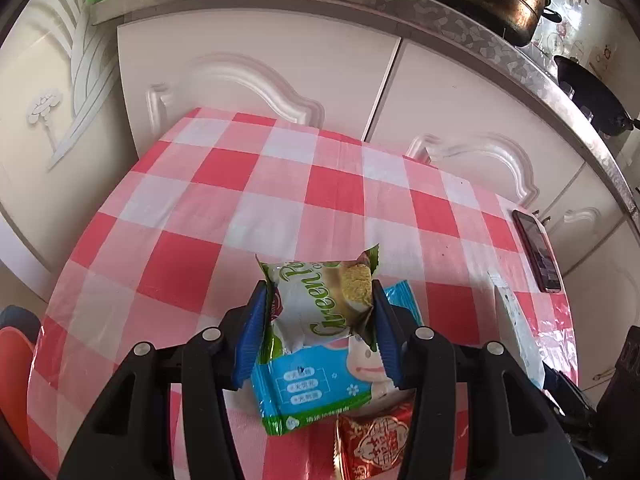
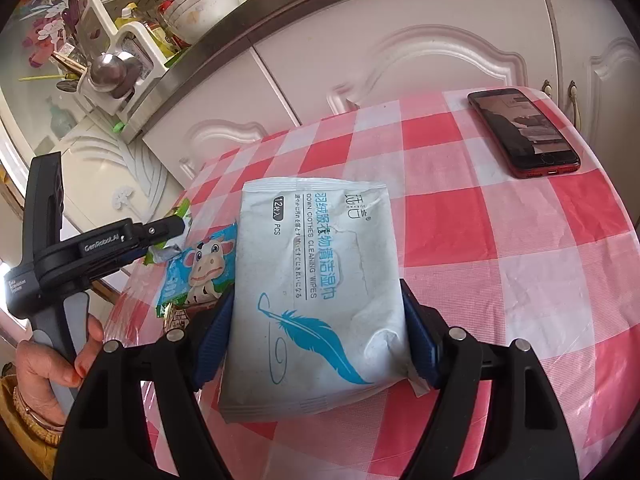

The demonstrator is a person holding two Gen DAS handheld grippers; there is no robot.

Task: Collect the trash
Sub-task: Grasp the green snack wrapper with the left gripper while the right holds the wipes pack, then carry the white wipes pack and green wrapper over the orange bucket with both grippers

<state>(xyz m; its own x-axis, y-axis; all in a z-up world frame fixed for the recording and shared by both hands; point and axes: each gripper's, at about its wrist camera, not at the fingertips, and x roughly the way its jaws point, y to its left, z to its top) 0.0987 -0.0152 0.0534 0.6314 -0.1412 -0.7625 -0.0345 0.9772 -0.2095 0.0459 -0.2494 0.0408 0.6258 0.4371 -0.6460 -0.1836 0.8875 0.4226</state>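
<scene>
My left gripper (image 1: 318, 300) is shut on a green and white snack wrapper (image 1: 320, 300), lifted a little above the checked tablecloth (image 1: 224, 200). Under it lie a blue wipes packet with a cow picture (image 1: 320, 384) and a red and gold wrapper (image 1: 376, 440). My right gripper (image 2: 320, 312) is shut on a pale grey wipes pack with a blue feather (image 2: 316, 280), held over the table. In the right wrist view the left gripper (image 2: 160, 236) shows at the left with the green wrapper (image 2: 182, 210), above the cow packet (image 2: 204, 268).
A red phone (image 2: 524, 132) lies at the table's far right; it also shows as the phone (image 1: 538, 256) in the left wrist view. White cabinet doors (image 1: 260, 68) stand behind the table. A counter (image 1: 400, 4) above holds pots. A hand (image 2: 44, 360) grips the left tool's handle.
</scene>
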